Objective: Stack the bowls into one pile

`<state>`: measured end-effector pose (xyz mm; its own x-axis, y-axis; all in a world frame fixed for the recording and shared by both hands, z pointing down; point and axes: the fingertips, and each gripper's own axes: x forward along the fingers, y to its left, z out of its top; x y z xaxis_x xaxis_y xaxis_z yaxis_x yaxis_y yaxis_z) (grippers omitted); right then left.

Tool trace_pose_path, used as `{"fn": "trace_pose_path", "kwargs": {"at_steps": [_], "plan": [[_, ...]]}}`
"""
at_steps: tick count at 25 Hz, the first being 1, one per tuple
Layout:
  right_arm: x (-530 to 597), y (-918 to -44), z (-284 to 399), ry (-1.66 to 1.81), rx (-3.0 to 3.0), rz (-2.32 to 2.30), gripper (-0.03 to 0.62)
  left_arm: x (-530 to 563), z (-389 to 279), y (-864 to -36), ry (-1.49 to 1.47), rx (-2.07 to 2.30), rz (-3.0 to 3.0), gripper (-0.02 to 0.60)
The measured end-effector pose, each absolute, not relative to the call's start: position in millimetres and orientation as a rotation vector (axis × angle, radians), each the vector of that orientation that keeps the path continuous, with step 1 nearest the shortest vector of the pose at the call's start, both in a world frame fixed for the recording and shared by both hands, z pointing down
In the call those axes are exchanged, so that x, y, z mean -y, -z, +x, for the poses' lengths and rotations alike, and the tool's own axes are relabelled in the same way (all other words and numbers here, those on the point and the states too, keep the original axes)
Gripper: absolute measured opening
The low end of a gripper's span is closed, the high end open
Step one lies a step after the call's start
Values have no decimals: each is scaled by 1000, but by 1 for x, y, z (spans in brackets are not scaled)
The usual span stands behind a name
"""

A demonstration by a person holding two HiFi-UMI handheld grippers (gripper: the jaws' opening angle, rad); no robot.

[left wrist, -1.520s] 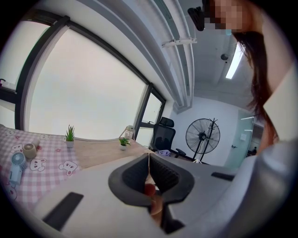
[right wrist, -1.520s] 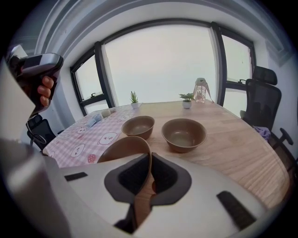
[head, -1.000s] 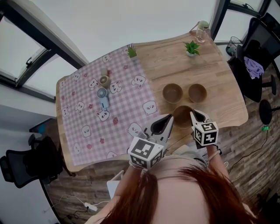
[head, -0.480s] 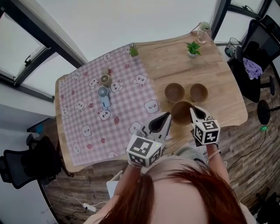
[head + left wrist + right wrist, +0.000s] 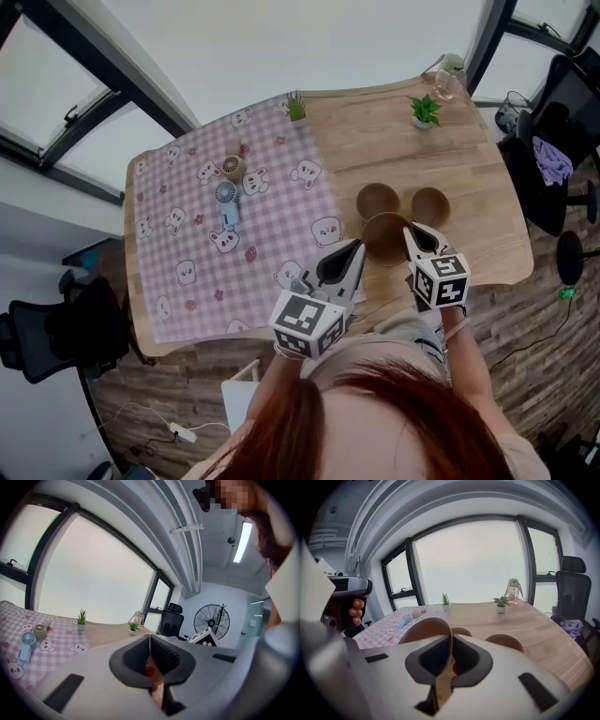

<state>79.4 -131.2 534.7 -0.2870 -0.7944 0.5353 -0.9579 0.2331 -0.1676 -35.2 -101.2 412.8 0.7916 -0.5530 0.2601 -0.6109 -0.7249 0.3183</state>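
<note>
Right gripper (image 5: 411, 232) higher, down-tilted; bowl (image 5: 384, 236) in jaws

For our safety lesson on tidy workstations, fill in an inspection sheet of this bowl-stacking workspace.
Surface: wooden table, checked cloth over its left part.
Job's things: left bowl and right bowl on the wood; third bowl held by its rim.
Clutter: hand fan, potted plant, second plant, bottle.
Grippers: right claw shut on third bowl; left claw shut, empty.
Cables: power strip on floor.
Surroundings: office chair, windows.
</note>
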Motion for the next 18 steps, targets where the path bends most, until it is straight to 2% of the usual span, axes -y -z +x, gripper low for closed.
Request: {"fn": "trace_pose_path", "kwargs": {"at_steps": [18], "plan": [[166, -545, 86, -671, 2276, 1428, 17, 120, -20, -418, -214, 1080, 2493, 11]]}}
